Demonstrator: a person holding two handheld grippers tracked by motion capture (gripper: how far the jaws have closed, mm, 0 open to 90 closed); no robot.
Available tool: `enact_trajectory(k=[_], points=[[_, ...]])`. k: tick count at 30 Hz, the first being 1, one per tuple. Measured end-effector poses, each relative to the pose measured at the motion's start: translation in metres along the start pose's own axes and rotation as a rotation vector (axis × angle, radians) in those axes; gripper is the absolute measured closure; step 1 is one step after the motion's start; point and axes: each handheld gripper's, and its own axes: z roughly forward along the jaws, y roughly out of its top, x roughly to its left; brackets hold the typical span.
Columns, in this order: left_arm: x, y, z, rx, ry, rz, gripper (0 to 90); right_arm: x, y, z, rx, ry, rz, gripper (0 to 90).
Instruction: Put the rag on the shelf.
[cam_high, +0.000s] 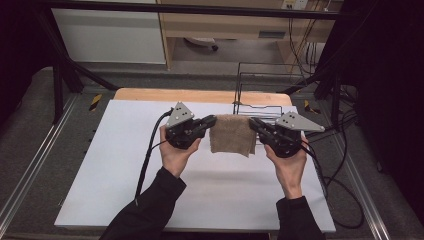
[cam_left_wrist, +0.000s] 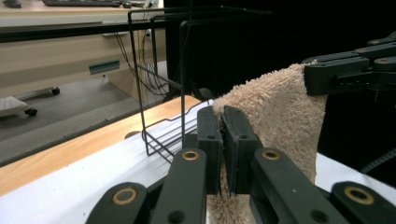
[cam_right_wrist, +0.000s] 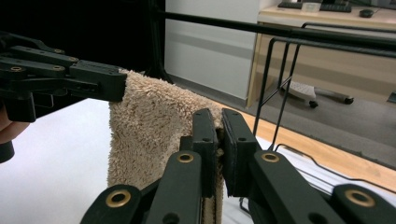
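A tan terry towel (cam_high: 231, 134) hangs in the air over the white table, stretched between my two grippers. My left gripper (cam_high: 212, 120) is shut on its left top corner, and my right gripper (cam_high: 252, 122) is shut on its right top corner. In the left gripper view the jaws (cam_left_wrist: 222, 122) pinch the towel (cam_left_wrist: 275, 112) edge, with the other gripper clamping the far corner at upper right. From the right gripper view, the jaws (cam_right_wrist: 219, 125) squeeze the towel (cam_right_wrist: 149, 126) while the left gripper holds the far corner at upper left. The cloth droops below both grips.
A black wire rack (cam_high: 260, 92) stands at the table's far right edge, just behind the towel. The white table top (cam_high: 125, 165) sits on a wooden board (cam_high: 150, 95). Cables trail from both grippers. Dark frame bars surround the table.
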Motion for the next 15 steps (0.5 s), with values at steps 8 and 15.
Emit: enact_trajectory(k=[8,15], points=[[-0.004,0.012,0.01,-0.03,-0.012,0.006,86.2,-0.01,0.009,-0.007,-0.031,-0.031,-0.003,85.1],[-0.009,0.022,0.019,-0.049,-0.022,0.011,86.2,-0.018,0.015,-0.015,-0.055,-0.056,-0.002,85.1]])
